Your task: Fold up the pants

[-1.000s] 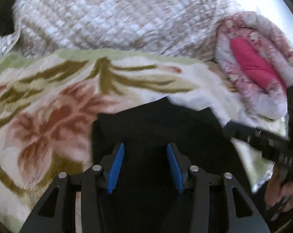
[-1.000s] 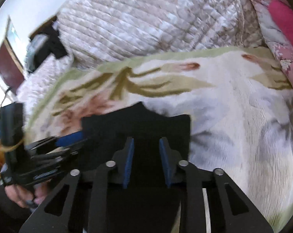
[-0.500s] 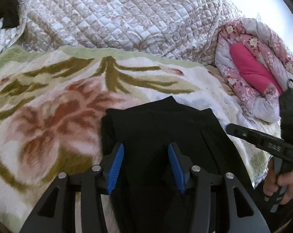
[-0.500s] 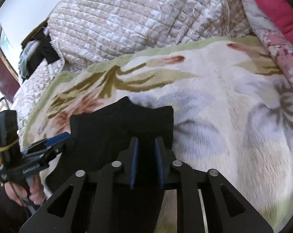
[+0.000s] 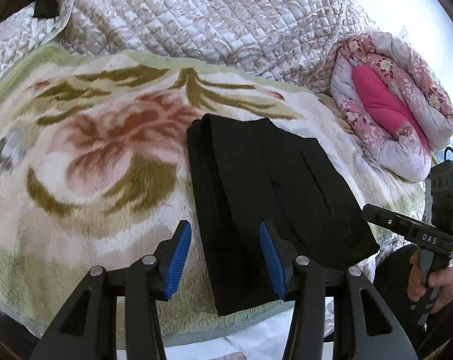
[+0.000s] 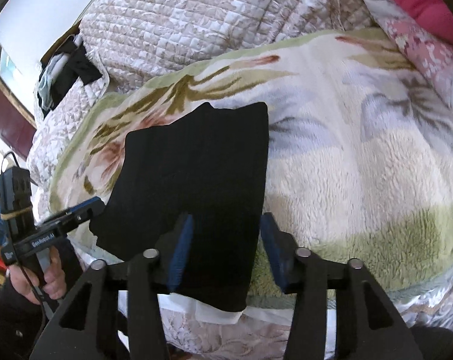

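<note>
The pants (image 5: 265,198) lie folded into a compact black stack on the flowered blanket (image 5: 100,156) that covers the bed, near its front edge, and one end of the stack reaches over the blanket's pale green border toward me.

My left gripper (image 5: 225,258) hangs low over that near end with its jaws spread wide and nothing between them. Its right blue pad sits over the black cloth and its left pad (image 5: 178,258) over bare blanket. In the right wrist view I see the same gripper from the side (image 6: 76,213), its tip just beside the left edge of the stack, with my left hand (image 6: 42,279) wrapped around the handle below the bed's edge.

My right gripper (image 6: 226,249) also stands with jaws wide and empty, straddling the right side of the pants (image 6: 196,174): left pad over the cloth, right pad (image 6: 271,252) over the blanket. From the left wrist view it points in from the right (image 5: 376,214), close to the stack's right corner. I cannot tell whether it touches. My right hand (image 5: 436,282) grips its handle.

Behind the blanket a quilted beige bedspread (image 5: 196,15) is heaped up, and a rolled pink floral quilt (image 5: 391,105) sits to the right.
</note>
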